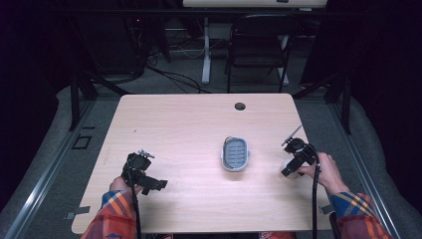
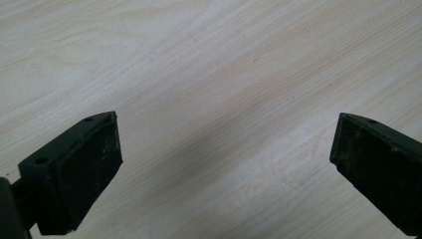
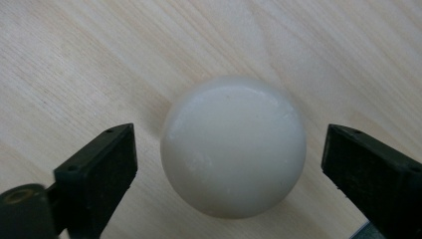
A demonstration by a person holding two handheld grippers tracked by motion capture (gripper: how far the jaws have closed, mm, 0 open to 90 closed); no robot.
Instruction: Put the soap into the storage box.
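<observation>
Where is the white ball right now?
On the table's right side, the white ball sits between the open right gripper fingers, untouched, right of the grey soap dish.

The high view looks forward and down from above the person's side onto the whole wooden table [image 1: 189, 124], far enough to include the floor and a chair [image 1: 259, 45] behind it. The left gripper view looks steeply down, very near the bare tabletop [image 2: 209, 74]. The right gripper view is just as near, over a white ball [image 3: 233, 147]; all three share the tabletop.
</observation>
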